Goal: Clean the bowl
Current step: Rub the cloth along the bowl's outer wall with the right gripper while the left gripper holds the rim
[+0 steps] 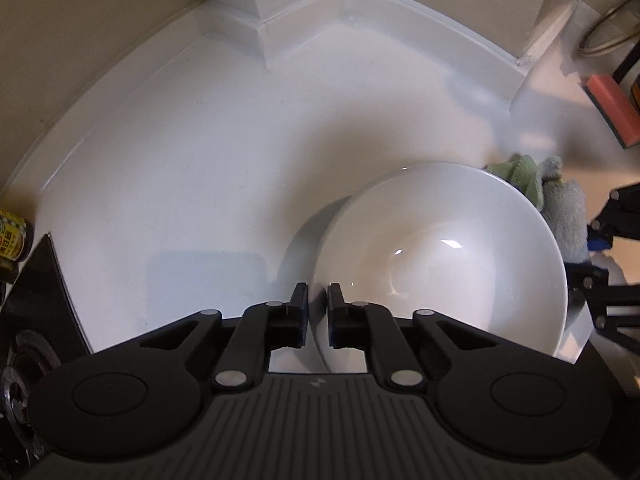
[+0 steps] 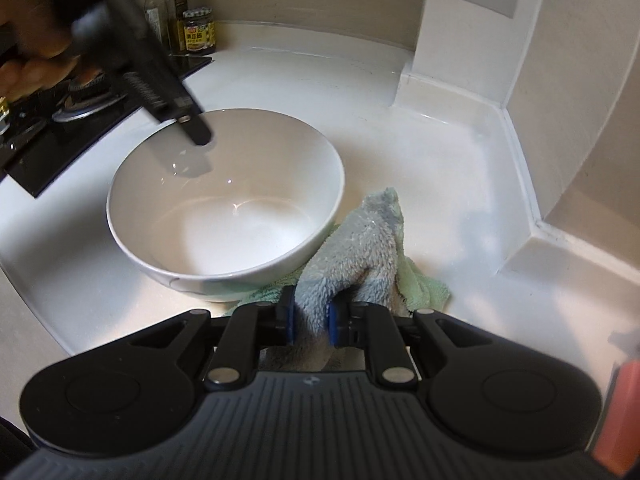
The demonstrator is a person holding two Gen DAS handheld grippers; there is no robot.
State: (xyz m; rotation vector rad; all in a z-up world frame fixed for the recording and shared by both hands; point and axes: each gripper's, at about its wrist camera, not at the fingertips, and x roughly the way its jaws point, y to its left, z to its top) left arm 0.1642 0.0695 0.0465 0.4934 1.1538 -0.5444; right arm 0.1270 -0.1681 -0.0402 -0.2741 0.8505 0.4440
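Note:
A white bowl stands empty on the white counter. My left gripper is shut on its rim, one finger inside the wall and one outside. In the right wrist view that gripper comes down onto the bowl's far rim, held by a hand. A fluffy grey-blue and green cloth lies bunched against the bowl's right side. My right gripper is shut on a fold of this cloth, close beside the bowl.
A black glass stove top borders the counter on the left, with a jar and two bottles behind it. An orange sponge lies to the right. Walls and a boxed column close off the back.

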